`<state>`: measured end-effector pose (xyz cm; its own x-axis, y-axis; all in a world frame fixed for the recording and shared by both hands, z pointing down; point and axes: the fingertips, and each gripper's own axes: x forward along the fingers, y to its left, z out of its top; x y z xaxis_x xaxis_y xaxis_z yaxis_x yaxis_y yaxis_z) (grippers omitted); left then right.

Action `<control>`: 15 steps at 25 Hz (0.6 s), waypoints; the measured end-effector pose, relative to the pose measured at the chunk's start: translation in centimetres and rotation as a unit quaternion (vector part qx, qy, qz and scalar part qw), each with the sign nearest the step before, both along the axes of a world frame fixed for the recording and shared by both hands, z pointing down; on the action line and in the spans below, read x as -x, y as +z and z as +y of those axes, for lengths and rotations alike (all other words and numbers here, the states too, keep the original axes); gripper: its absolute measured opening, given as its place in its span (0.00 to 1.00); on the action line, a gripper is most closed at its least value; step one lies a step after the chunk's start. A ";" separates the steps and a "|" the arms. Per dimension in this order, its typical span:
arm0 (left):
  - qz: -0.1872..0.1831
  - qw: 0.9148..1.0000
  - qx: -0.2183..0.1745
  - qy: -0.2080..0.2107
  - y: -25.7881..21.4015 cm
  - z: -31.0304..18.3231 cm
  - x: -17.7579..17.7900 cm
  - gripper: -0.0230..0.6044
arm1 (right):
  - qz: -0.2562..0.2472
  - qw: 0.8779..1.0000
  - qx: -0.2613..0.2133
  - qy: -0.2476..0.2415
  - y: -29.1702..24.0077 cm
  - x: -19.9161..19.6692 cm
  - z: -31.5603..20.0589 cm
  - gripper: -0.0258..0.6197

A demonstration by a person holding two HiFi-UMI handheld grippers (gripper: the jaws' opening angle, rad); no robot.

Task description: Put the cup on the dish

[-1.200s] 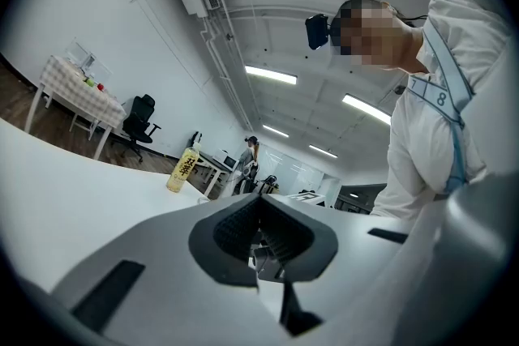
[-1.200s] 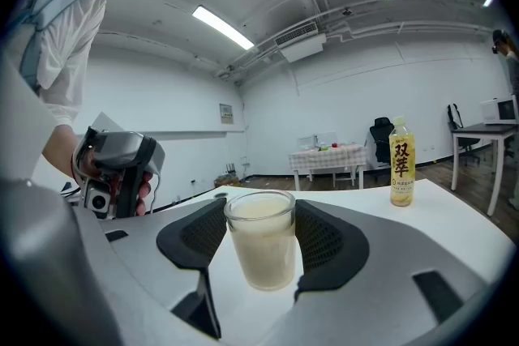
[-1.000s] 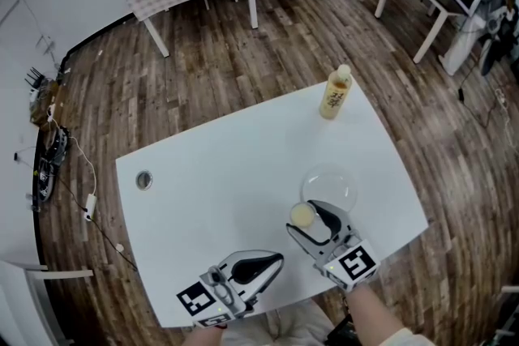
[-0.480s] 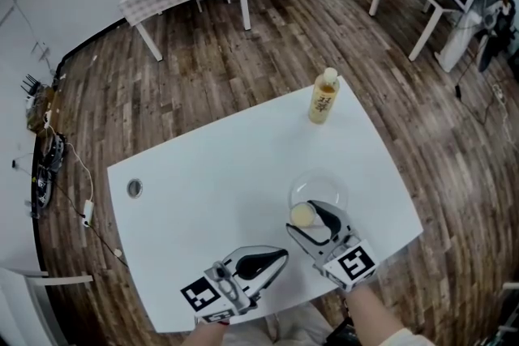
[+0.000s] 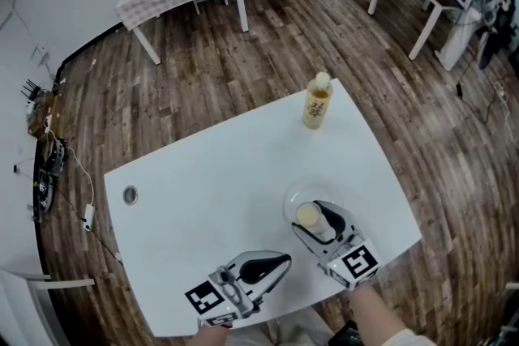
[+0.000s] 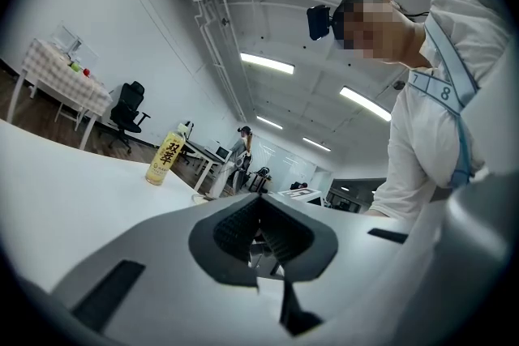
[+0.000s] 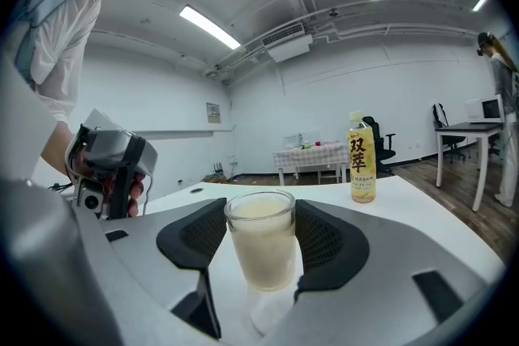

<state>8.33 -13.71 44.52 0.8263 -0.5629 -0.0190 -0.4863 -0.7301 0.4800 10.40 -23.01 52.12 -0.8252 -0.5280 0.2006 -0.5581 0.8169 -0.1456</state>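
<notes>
A clear glass cup of milky liquid is held upright in my right gripper, whose jaws are shut on its sides. The cup fills the space between the dark pads of the right gripper. The clear glass dish lies on the white table, and the cup sits over its near part; I cannot tell whether they touch. My left gripper rests low near the table's front edge, shut and empty, with its pads meeting.
A yellow tea bottle stands at the table's far right, also in the right gripper view as the bottle. A round cable hole is at the table's left. Wooden floor surrounds the table, with other tables and chairs farther back.
My right gripper has carried the cup slightly forward, from the dish's near-left rim to over its near part. The left gripper has stayed in place.
</notes>
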 end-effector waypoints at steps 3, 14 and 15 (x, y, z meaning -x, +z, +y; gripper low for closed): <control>-0.003 1.000 0.008 0.006 0.7 -0.4 -0.5 0.04 | 0.001 1.000 0.002 0.004 0.6 -0.5 -0.7 0.48; 0.002 1.000 0.011 0.021 1.4 -1.9 -2.1 0.04 | 0.006 1.000 0.008 0.017 2.3 -1.8 -2.6 0.48; 0.002 1.000 0.011 0.022 1.5 -1.9 -2.3 0.04 | 0.007 1.000 0.009 0.018 2.5 -1.9 -2.7 0.48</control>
